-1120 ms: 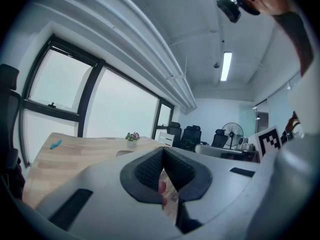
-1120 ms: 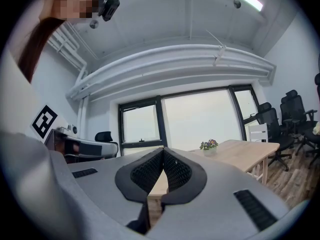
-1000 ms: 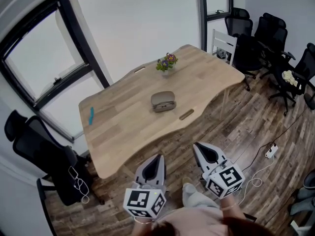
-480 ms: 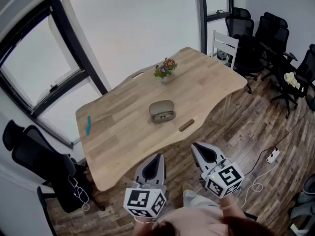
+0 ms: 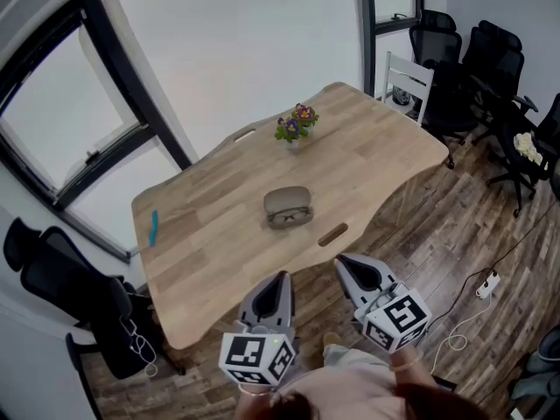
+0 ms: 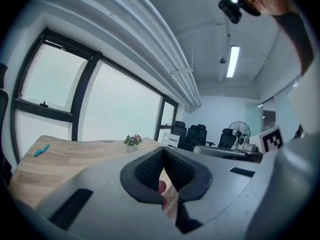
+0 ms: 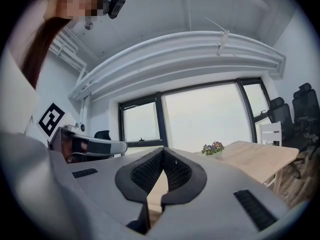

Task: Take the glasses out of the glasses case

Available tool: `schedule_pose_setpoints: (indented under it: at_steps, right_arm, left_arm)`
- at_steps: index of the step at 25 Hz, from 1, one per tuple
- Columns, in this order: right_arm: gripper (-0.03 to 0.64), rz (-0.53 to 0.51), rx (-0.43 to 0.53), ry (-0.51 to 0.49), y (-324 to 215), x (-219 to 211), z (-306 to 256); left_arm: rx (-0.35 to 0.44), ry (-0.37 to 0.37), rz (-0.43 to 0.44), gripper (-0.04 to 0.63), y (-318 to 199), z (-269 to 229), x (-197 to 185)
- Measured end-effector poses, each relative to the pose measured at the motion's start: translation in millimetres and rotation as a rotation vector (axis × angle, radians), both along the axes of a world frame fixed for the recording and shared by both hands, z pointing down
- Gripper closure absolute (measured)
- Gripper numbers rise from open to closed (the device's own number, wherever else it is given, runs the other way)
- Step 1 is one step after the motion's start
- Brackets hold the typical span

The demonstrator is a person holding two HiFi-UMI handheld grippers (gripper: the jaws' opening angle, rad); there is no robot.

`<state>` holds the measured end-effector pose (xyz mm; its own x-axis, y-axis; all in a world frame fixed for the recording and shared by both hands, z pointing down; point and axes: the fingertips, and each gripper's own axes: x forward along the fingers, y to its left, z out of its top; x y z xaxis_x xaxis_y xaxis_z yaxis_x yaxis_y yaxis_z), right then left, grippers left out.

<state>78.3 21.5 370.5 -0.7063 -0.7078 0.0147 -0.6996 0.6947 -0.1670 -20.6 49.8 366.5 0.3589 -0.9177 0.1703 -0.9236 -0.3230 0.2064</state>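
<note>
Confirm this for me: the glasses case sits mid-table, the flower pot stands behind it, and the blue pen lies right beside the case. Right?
Not quite. The blue pen is not beside the glasses case; it lies well apart from it, near the left edge of the table, as the head view shows. The rest holds: the case sits mid-table and the flower pot stands behind it.
</note>
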Motion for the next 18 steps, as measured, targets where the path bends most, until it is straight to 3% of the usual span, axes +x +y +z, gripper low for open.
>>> schedule_pose_setpoints:
  at_steps: [18]
  right_arm:
    - [0.617,-0.051,0.006,0.021,-59,-14,19]
  left_arm:
    - [-0.036,-0.003,-0.074,0.594,-47,16,-16]
